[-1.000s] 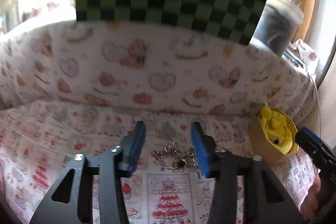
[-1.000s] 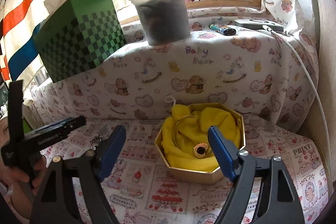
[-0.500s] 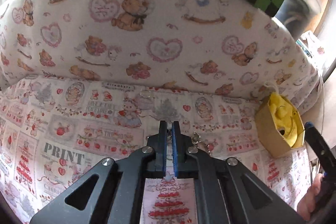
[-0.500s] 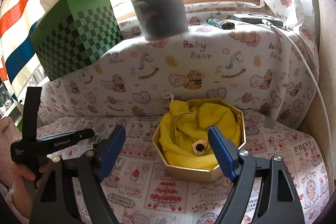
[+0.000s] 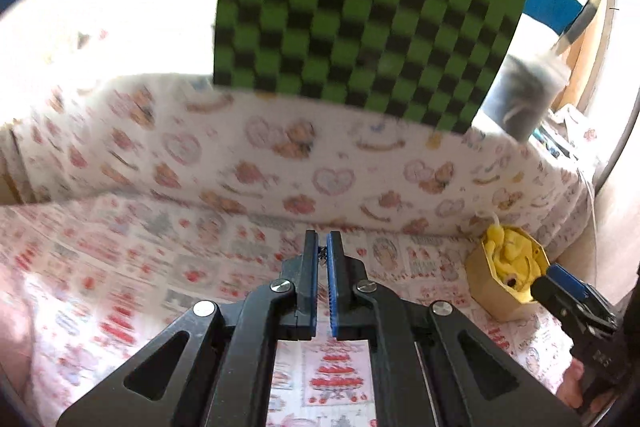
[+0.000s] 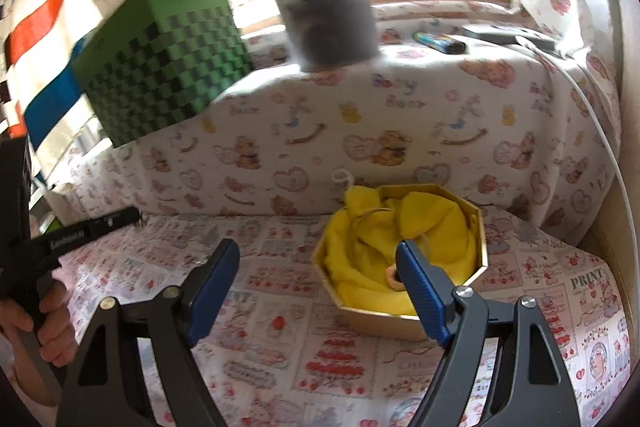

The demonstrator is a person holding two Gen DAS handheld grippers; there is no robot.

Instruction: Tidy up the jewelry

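1. Left wrist view: the left hand-held gripper (image 5: 322, 247) has matte black plastic arms with silver screws and ribbed blue pads. Its jaws are pressed almost together, pinching a thin bit of metal chain (image 5: 321, 258) that shows only as a small glint in the slit between them.
2. Beneath it lies a printed cloth (image 5: 120, 267) of red-and-white squares with tiered cakes and strawberries; the blur makes its lettering unreadable here.
3. Behind rises a padded ledge (image 5: 328, 179) covered in soft white fabric with bears, hearts and rocking horses. On it stands a green-and-black checkered box (image 5: 360, 19), and beside that a translucent plastic tub (image 5: 524, 95).
4. At the right sits an octagonal gold cardboard box (image 5: 480, 279) lined with crumpled yellow cloth (image 5: 510, 255); the right hand-held gripper (image 5: 560, 283) reaches in just beside it.
5. Right wrist view: the right hand-held gripper (image 6: 318, 267) stands wide, with nothing between its blue ribbed pads. The octagonal box (image 6: 384, 323) lies just ahead and to the right, and a small ring-shaped piece (image 6: 394, 273) rests on its yellow lining beside the right pad.
6. The left hand-held gripper (image 6: 136, 217) enters from the left, held in a hand (image 6: 48, 323); white lettering runs along its black finger, too blurred to read surely.
7. Readable writing: "Baby Bear" on the ledge fabric (image 6: 396, 91) and "PRINT" on the cloth (image 6: 586, 277).
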